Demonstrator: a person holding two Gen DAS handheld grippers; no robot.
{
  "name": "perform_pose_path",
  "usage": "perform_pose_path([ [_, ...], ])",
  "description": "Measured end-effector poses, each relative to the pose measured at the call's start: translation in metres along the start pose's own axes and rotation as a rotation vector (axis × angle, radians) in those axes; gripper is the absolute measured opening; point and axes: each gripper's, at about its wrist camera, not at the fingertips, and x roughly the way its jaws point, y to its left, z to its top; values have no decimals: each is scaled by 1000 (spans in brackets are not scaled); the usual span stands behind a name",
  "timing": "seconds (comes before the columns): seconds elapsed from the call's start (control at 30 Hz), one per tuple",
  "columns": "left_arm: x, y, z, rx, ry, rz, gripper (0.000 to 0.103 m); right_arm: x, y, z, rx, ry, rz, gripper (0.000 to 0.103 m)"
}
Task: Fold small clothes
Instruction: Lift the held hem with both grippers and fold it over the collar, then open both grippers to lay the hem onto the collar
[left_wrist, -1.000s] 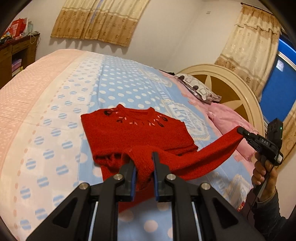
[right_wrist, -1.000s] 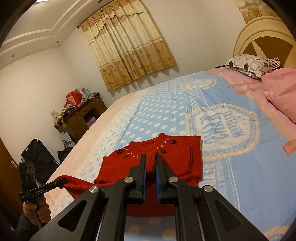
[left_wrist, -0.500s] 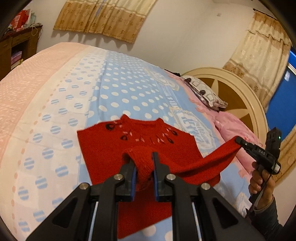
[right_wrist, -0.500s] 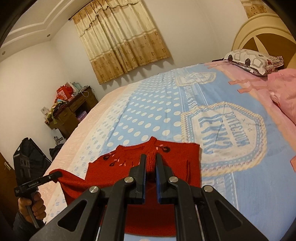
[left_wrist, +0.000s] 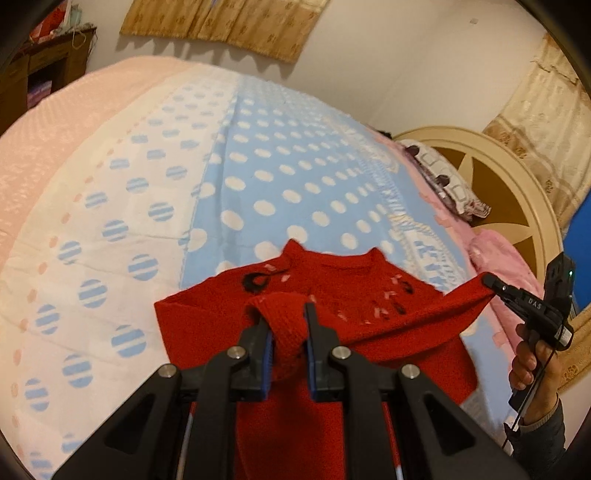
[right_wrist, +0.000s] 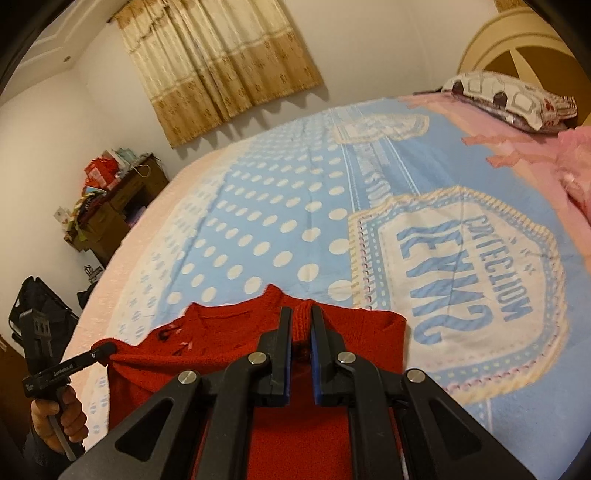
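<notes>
Lying across the lower middle of both frames, the red sweater (left_wrist: 369, 325) rests on the dotted blue bedspread (left_wrist: 280, 177) with its neck toward the top of the picture and its lower edge lifted off the bed. The left gripper (left_wrist: 287, 332) has its jaws clamped on a bunched fold of that knit, and the right gripper (right_wrist: 298, 332) has its jaws closed on another fold of the same edge; in the left wrist view the right one shows at the far right of the frame with the cloth drawn taut up to its tip. Judging by how it sags between the two holds and ruffles at the pinch, the sweater is soft, light and stretchy, with no stiffness of its own, so it will droop and wrinkle wherever it is not held. The thick knit looks grippy rather than slippery, and hardly fragile, though a hard pull could distort it. Holds near the two corners of the lifted edge, kept level and gently apart, seem best for laying it over the patterned chest toward the neck.
</notes>
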Motion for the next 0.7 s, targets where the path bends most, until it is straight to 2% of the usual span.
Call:
perform_pose_path([
  [0.23, 40, 17, 5, -31, 52, 10, 15, 52, -19, 6, 28, 54, -58, 8],
  [0.37, 46, 20, 9, -39, 35, 15, 22, 74, -35, 12, 77, 60, -75, 11],
  [0.4, 44, 21, 9, -46, 26, 11, 26, 76, -39, 12, 92, 57, -89, 15],
  [0.43, 39, 22, 9, -53, 9, 17, 35, 78, -42, 11, 106, 53, -115, 19],
  [0.47, 33, 23, 8, -52, -13, 24, 39, 78, -44, 10, 110, 55, -132, 40],
  [0.5, 28, 23, 8, -47, -30, 35, 46, 78, -44, 8, 108, 59, -137, 66],
  [0.53, 22, 25, 7, -44, -47, 56, 52, 76, -43, 6, 99, 56, -134, 72],
  [0.7, -8, 30, -13, -34, -100, 109, 54, 52, -18, -9, -14, 20, -112, 72],
])
